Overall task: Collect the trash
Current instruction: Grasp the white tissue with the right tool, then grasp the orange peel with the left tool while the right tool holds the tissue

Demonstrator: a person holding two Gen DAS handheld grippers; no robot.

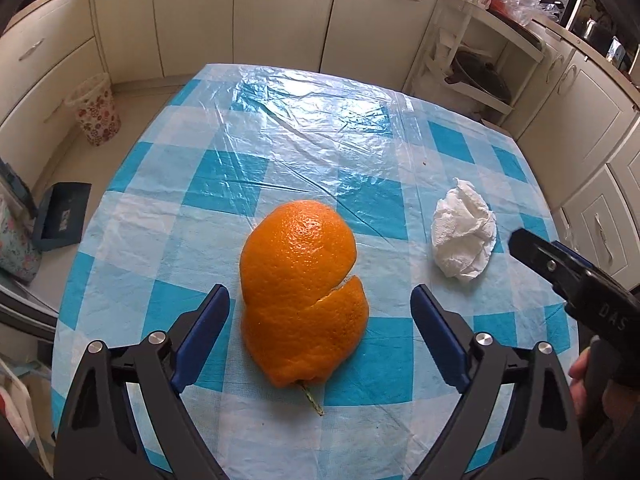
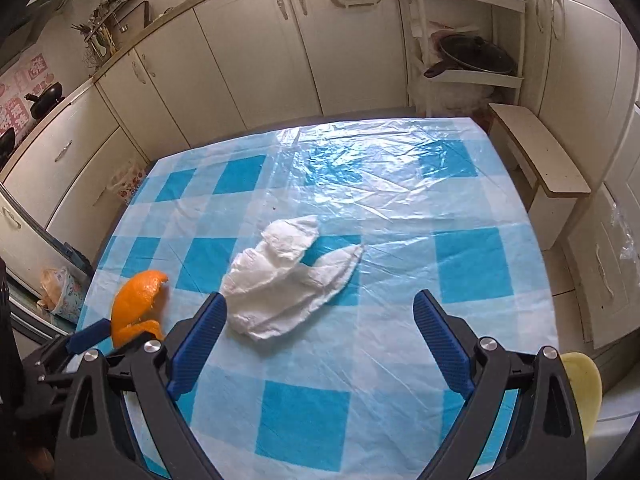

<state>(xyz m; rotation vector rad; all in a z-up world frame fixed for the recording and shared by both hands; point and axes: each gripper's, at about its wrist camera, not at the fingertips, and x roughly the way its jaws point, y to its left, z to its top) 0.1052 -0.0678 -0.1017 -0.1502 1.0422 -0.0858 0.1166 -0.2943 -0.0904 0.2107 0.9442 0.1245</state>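
Orange peel [image 1: 302,292] lies on the checked tablecloth [image 1: 320,140], long axis running straight away from your left gripper [image 1: 320,300], its near half between the 2 wide-spread blue pads [image 1: 202,332], nothing pinched yet. Crumpled tissue [image 2: 280,276] sits ahead and slightly left of your right gripper [image 2: 320,308], which is also gaping and empty, tissue just off its left pad. Left hand is nearer the peel, right nearer the tissue; judging by that, close across the peel's short width.
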